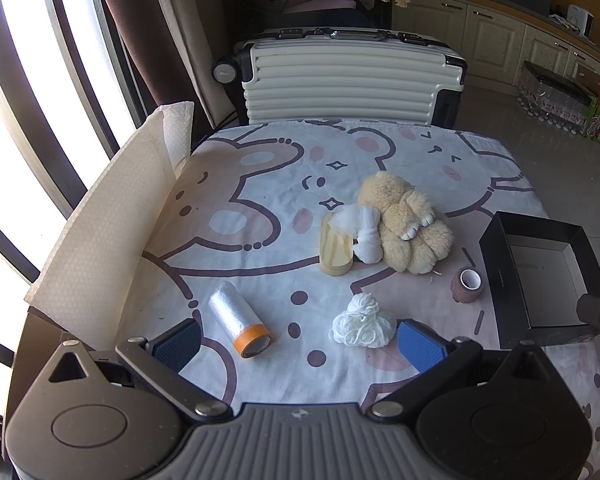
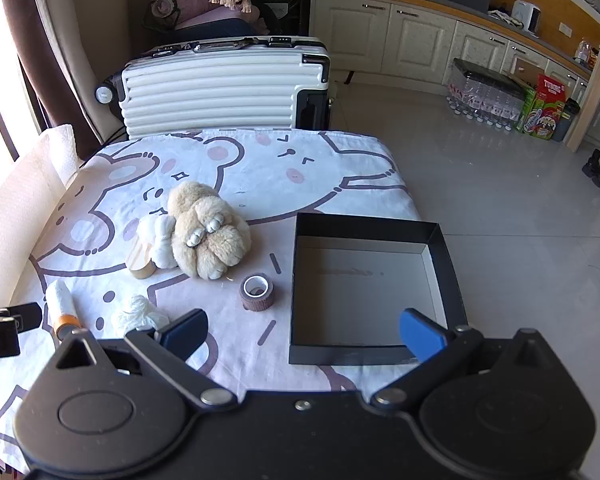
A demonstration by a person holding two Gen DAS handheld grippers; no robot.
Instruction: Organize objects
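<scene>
The black box [image 2: 440, 280], open-topped and with nothing in it, sits at the right-hand edge of the table [image 1: 260, 184], waiting for the loose things I am to tidy into it, as I judge the task. My left gripper [image 1: 300, 344] hangs above the near edge with its blue pads spread wide and nothing between them; my right gripper [image 2: 304, 332] hovers the same way, jaws fully apart and empty, straddling the box's near left corner. Nearest my left pads lie a small bundle of white yarn [image 1: 364, 322] and, to its left, a roll of clear film [image 1: 238, 322] with an orange end, lying on its side. The brown tape roll [image 2: 257, 292] stands on end just beside the box wall, the easy first pick for my right hand: I would come straight down over it, close across its outer wall, and lift clear before swinging over the rim. Farther back, a tan plush toy [image 2: 208, 236] leans against a knotted white cloth [image 2: 162, 244] and a pale wooden cylinder [image 1: 336, 250]; the three touch, so pulling one may drag or tip the others, and the cylinder could roll. The soft yarn will want a deep, centred pinch or it may trail strands. A white sheet of foam wrap [image 1: 108, 236] stands along the table's left edge, and a white suitcase [image 1: 352, 84] stands behind the table, both clear of my path.
</scene>
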